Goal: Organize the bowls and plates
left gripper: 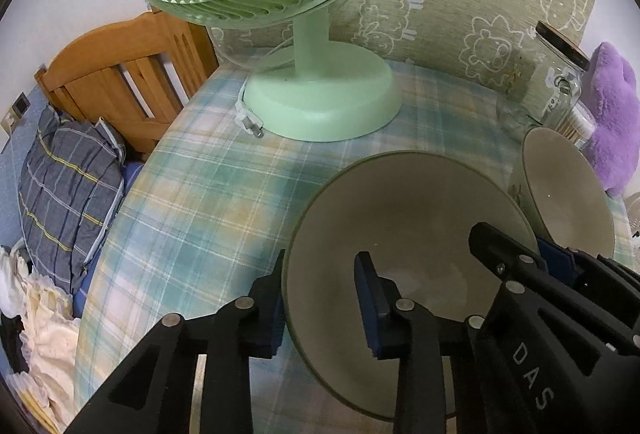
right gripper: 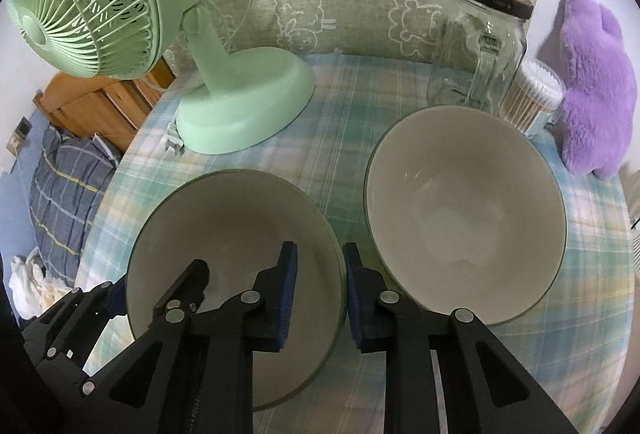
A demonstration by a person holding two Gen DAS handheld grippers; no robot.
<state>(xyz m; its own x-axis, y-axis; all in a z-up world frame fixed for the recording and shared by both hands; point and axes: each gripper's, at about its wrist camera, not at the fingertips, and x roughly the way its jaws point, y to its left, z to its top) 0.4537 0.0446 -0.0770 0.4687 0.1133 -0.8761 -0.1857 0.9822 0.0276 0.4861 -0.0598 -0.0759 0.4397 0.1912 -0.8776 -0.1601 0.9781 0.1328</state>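
Two pale bowls with green rims stand side by side on a plaid tablecloth (right gripper: 340,121). My left gripper (left gripper: 322,274) is shut on the left rim of the near bowl (left gripper: 400,213), one blue pad outside the wall and one inside. My right gripper (right gripper: 319,254) is shut on the right rim of this same bowl (right gripper: 224,226), one pad on each side of the wall. Each view shows the other gripper across the bowl: the right gripper (left gripper: 516,242) and the left gripper (right gripper: 160,278). The second bowl (right gripper: 460,201) stands untouched just to the right, and its edge shows as the far bowl (left gripper: 568,193).
A green table fan (right gripper: 240,105) stands behind the bowls on the left. A glass jar (right gripper: 484,41), a tub of cotton swabs (right gripper: 536,93) and a purple plush toy (right gripper: 592,81) crowd the back right. A cushion leans behind. A bed with a pillow (left gripper: 68,193) lies beyond the table's left edge.
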